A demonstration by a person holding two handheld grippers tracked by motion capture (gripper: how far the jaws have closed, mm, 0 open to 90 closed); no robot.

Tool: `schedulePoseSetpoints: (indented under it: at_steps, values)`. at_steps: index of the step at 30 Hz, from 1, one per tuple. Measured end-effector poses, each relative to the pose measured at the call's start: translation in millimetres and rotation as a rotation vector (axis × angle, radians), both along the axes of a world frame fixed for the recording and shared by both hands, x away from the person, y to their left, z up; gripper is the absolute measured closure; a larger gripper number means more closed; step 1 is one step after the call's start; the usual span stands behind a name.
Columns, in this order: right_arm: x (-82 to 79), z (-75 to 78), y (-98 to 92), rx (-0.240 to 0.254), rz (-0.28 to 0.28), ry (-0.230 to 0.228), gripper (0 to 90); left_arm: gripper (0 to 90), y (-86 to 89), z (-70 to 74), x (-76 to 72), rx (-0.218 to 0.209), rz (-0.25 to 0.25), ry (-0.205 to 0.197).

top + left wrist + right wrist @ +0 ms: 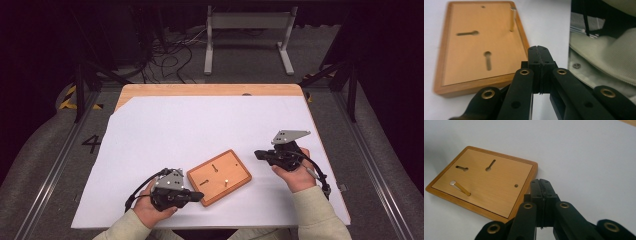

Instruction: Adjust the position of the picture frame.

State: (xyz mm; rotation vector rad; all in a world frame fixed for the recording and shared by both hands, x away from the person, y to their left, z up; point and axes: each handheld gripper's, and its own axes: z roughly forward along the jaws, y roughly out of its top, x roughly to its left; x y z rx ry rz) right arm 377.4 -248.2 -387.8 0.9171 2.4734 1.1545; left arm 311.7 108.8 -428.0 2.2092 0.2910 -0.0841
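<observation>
Both tools are clenched with nothing between the jaws. The left gripper is held low at the near corner of the wooden board, its tip right at the board's edge as seen from the high view, while the right gripper sits just off the board's far right side, jaws pressed flat together and empty too.

The board is laid on the white sheet covering the table, turned at an angle, between the two hands. In the right gripper view the board can be seen with two keyhole-shaped slots, a small round hole and one upright brass peg with a silvery top — the peg stands in the near right part of the board from above.

Judging by the setup, the peg is probably what gets worked next. For that to go well, the jaws would have to be opened before anything is approached — closed tips will only knock the peg or shove the board. The board looks light and isn't clamped, so it could be steadied with the left gripper pressed at the rim while the peg is taken by the right. The peg should be gripped low on the shaft and lifted straight along its axis, since a sideways pull would likely jam it or drag the board across the sheet.
</observation>
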Motion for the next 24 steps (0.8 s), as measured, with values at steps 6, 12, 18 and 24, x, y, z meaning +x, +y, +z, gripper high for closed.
schedulePoseSetpoints:
  at_steps: [6,12,18,24]
  values:
    - [-1.8,-2.4,-3.1,0.006,-0.011,0.013,90.0,90.0,-12.8,-9.6,1.9,0.093,-0.064,0.023]
    - [-1.7,-5.1,-1.0,-0.001,-0.010,0.024,89.9,90.0,-24.1,-16.7,0.4,0.145,-0.119,0.059]
    - [-2.1,-5.4,0.2,-0.002,-0.005,0.026,89.9,90.0,-36.4,-22.7,0.2,0.195,-0.118,0.074]
    - [-3.9,-3.6,3.0,-0.006,0.000,0.019,89.9,90.0,-40.3,-27.3,0.7,0.220,-0.111,0.080]
